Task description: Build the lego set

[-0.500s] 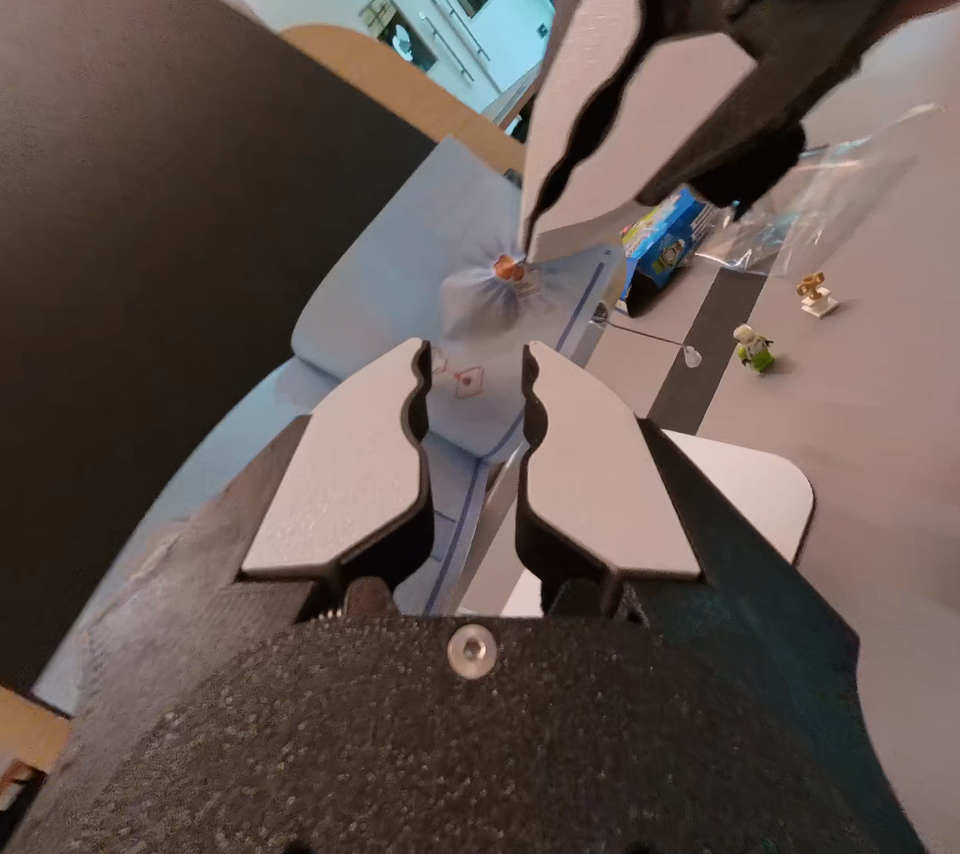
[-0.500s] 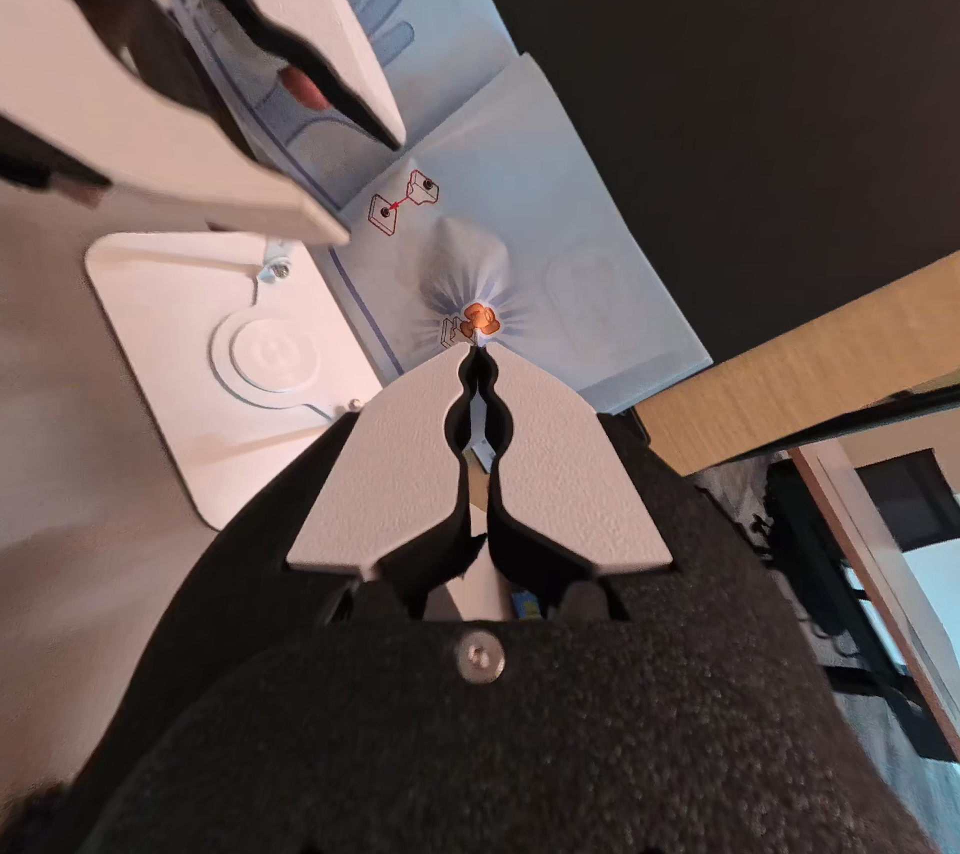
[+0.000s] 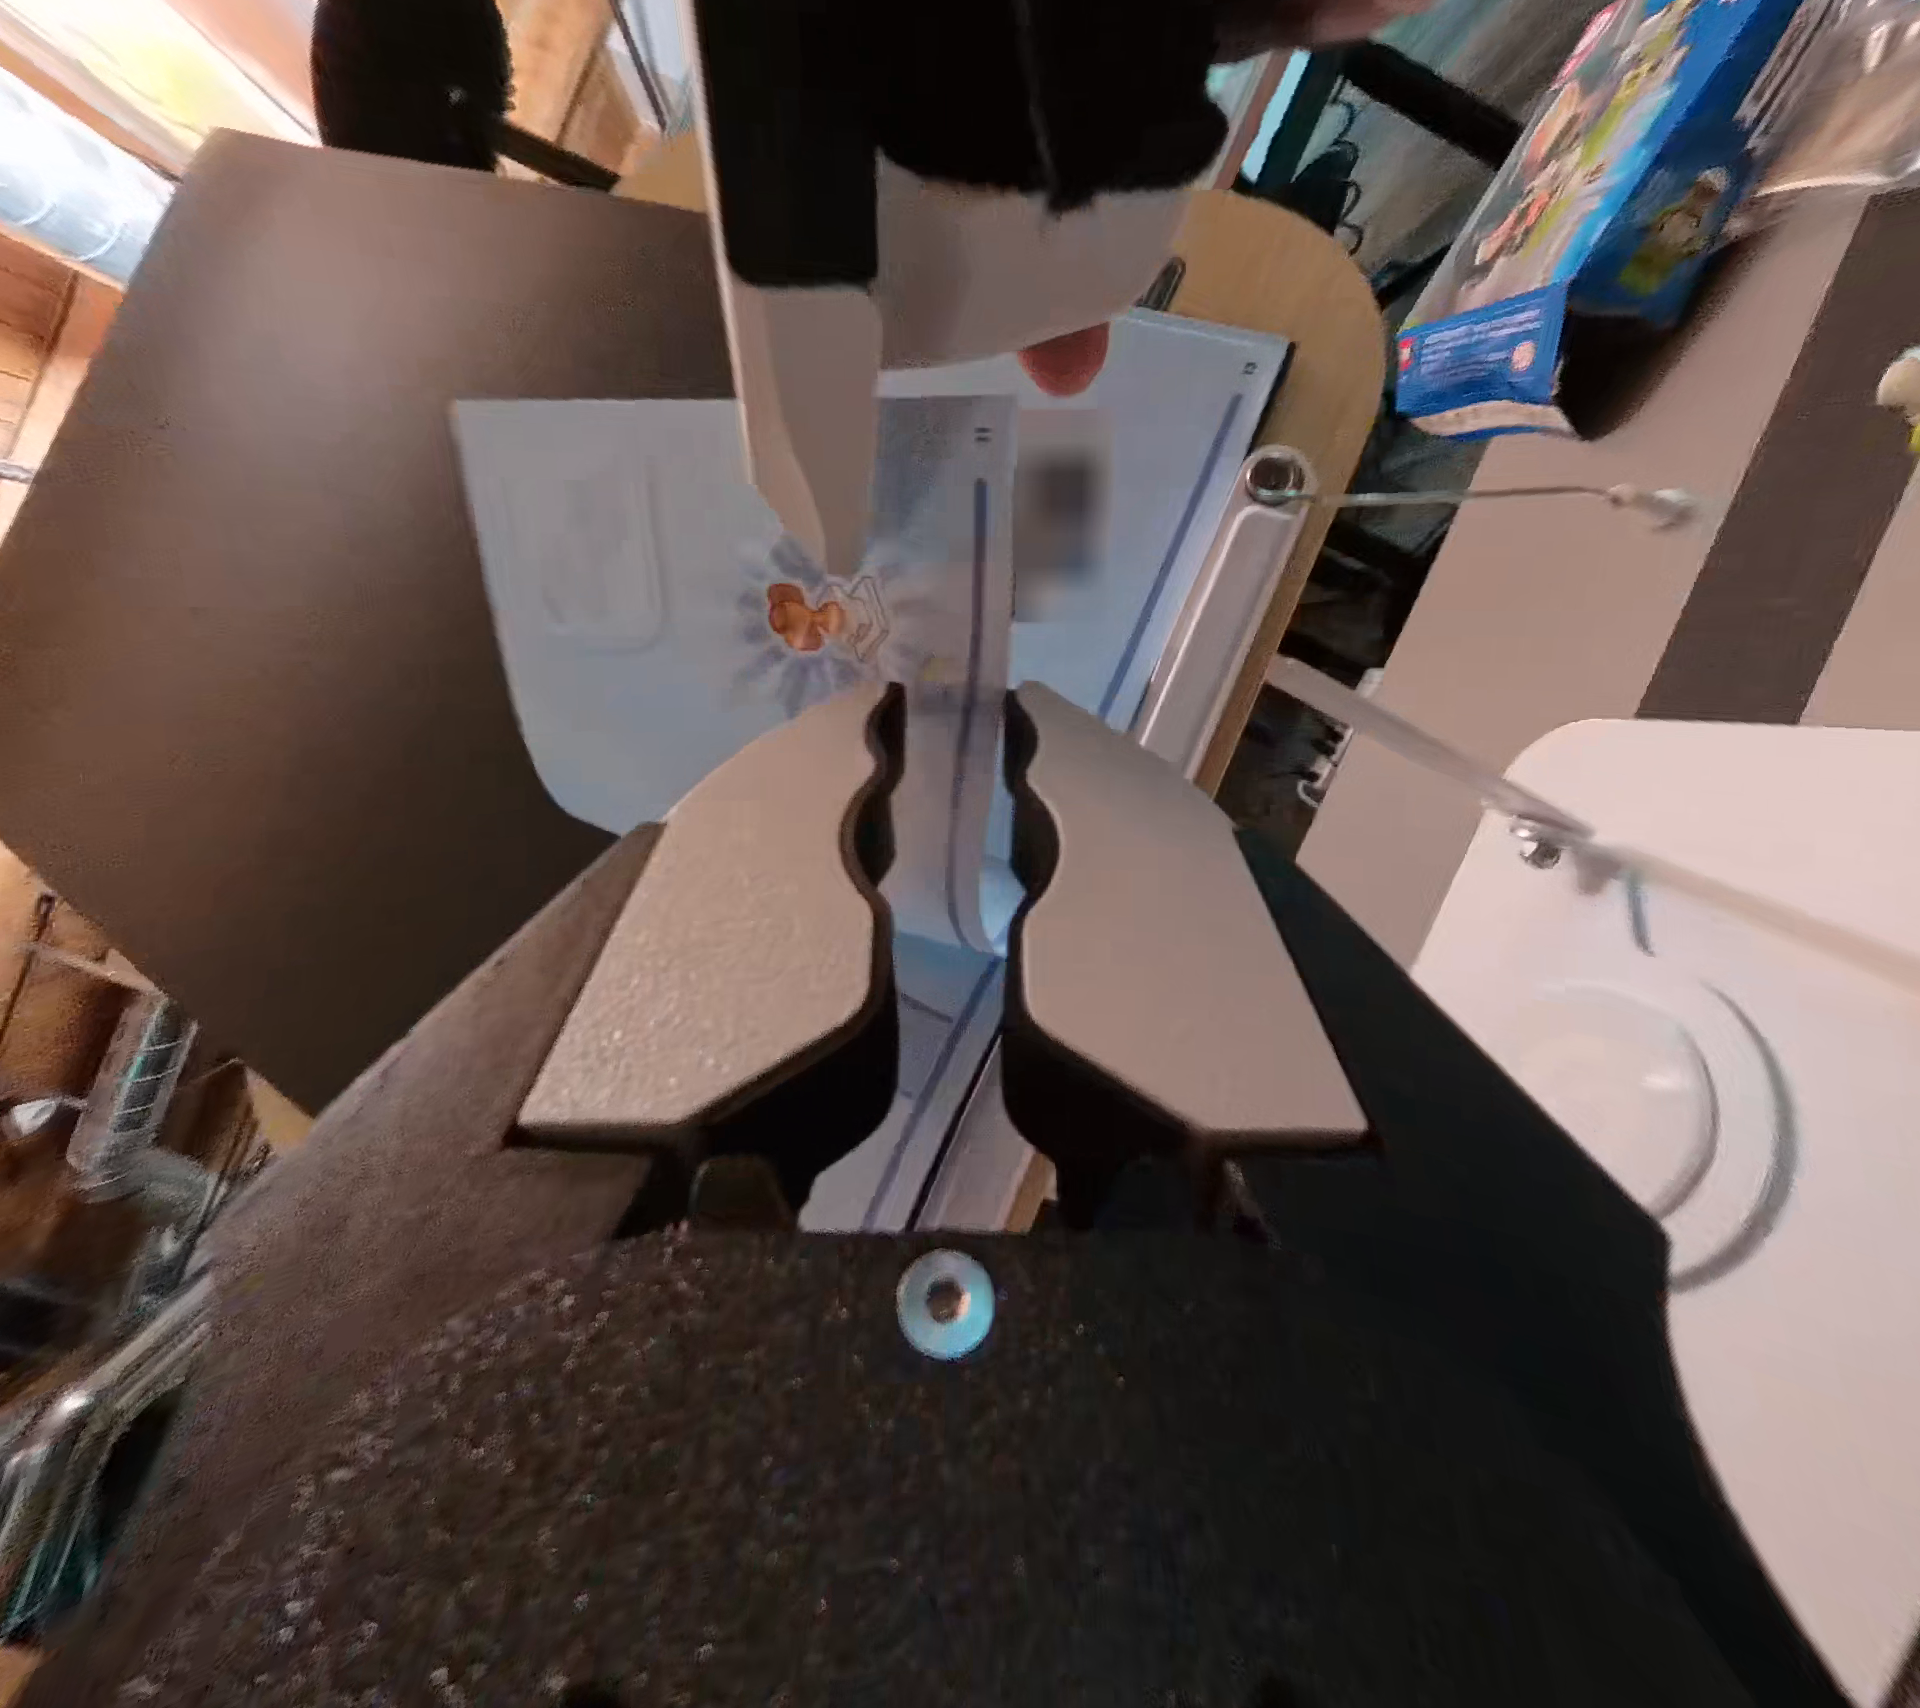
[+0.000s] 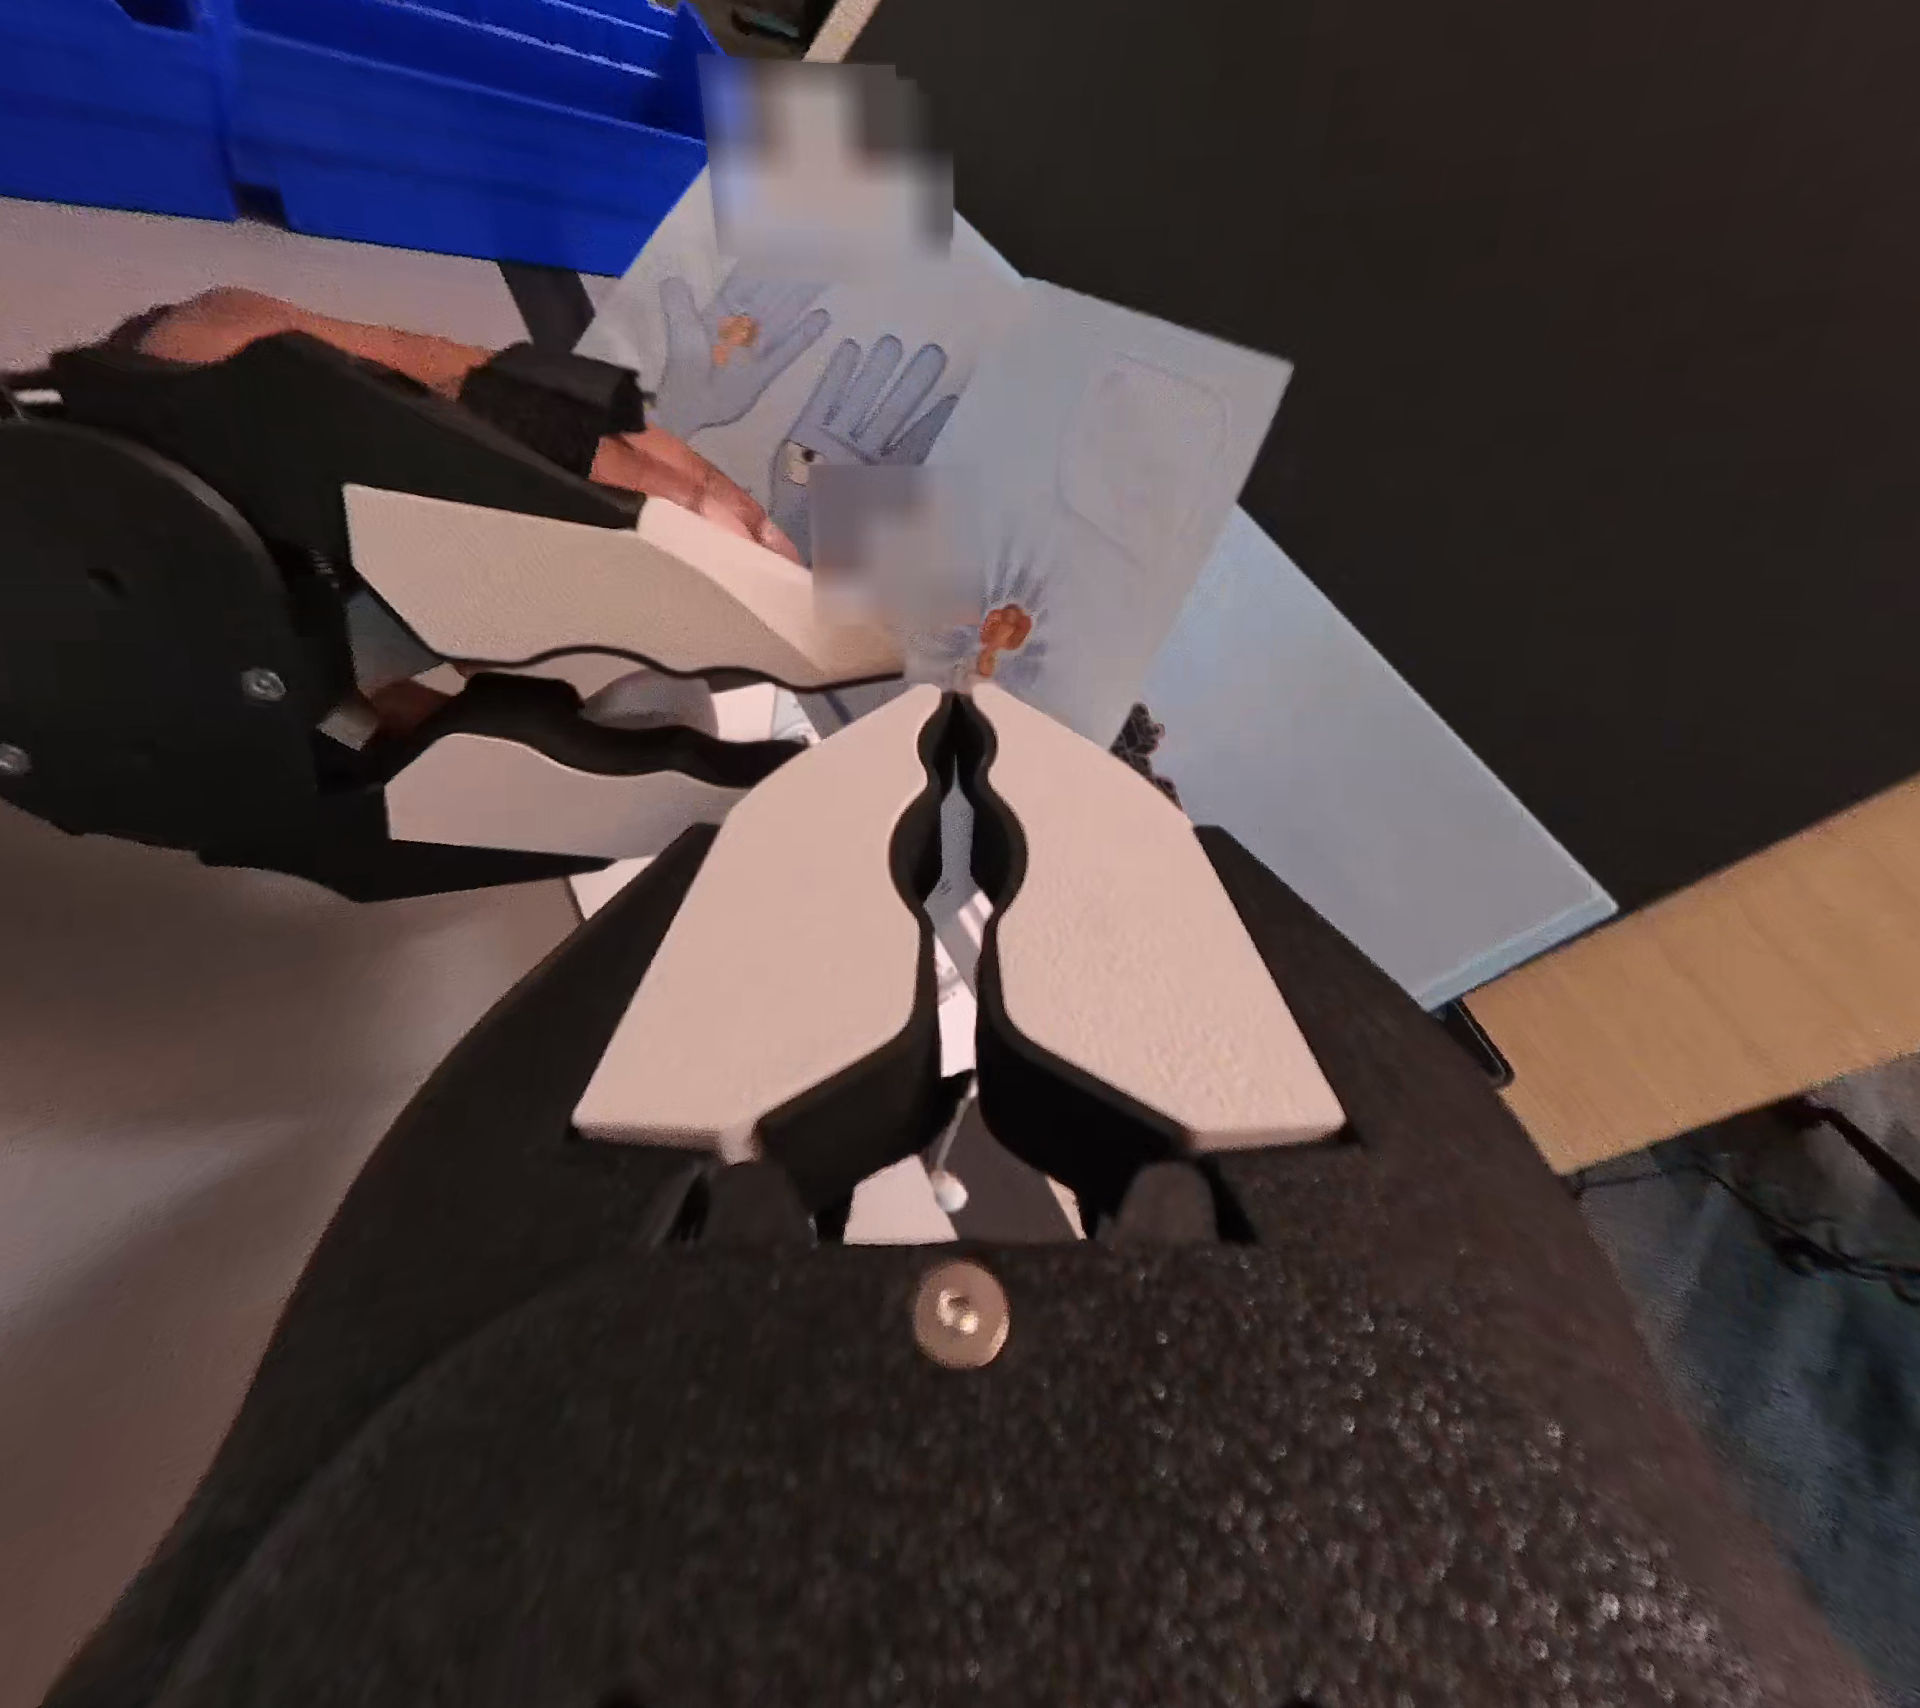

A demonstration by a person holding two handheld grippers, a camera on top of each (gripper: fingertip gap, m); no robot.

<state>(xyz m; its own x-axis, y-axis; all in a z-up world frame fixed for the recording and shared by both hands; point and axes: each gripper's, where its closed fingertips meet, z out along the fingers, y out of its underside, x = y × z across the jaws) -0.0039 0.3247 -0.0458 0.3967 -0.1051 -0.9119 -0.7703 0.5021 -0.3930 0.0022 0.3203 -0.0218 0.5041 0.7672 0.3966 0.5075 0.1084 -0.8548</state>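
Left gripper (image 3: 951, 702) now narrower than half second ago, jaws straddling pale blue instruction booklet (image 3: 613, 619) page; right gripper (image 4: 954, 702) pinches page edge (tips meeting).

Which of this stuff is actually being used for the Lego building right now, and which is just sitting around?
In use:
- pale blue instruction booklet, pinched by the right claw
- left claw, jaws apart around a page
- blue Lego box

Lying about:
- blue storage bins
- white stand base
- dark mat
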